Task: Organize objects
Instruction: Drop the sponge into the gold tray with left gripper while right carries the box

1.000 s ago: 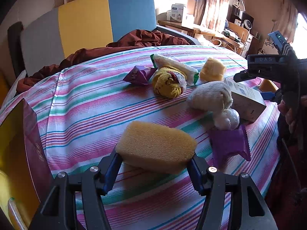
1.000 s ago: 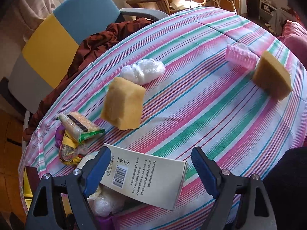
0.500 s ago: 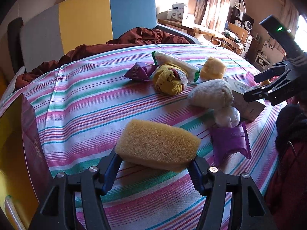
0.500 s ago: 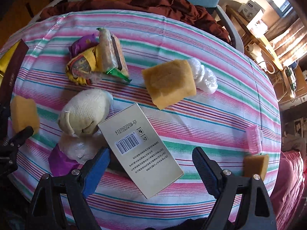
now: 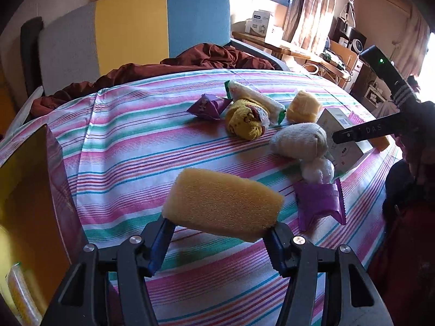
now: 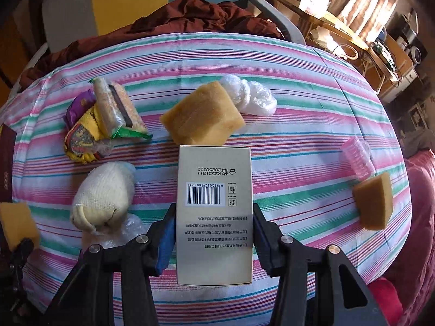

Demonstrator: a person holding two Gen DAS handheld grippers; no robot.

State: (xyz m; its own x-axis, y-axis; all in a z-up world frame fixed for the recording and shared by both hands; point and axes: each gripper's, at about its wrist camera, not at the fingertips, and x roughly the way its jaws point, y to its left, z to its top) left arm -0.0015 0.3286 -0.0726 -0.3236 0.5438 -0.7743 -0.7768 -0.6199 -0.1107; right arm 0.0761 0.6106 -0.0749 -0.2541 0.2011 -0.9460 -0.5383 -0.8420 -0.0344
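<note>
My left gripper (image 5: 221, 231) is shut on a yellow sponge (image 5: 223, 203) and holds it above the striped tablecloth (image 5: 130, 146). My right gripper (image 6: 213, 233) straddles a beige carton (image 6: 214, 203) with a barcode; both blue pads touch its sides. The carton also shows in the left wrist view (image 5: 344, 138), with the right gripper's finger (image 5: 364, 131) over it. A cream rolled sock (image 6: 102, 197) lies left of the carton. A second sponge (image 6: 202, 118) lies just beyond it.
Snack packets and a yellow cloth (image 6: 95, 125) lie at the left. A white plastic wad (image 6: 248, 97), a pink roller (image 6: 356, 159) and a third sponge (image 6: 373, 206) lie right. A purple packet (image 5: 320, 203) lies near the front. A dark red box (image 5: 30, 198) stands left.
My right gripper has swung round, lined up with the carton and closed its jaws onto its sides. My left gripper has held the sponge almost still.
</note>
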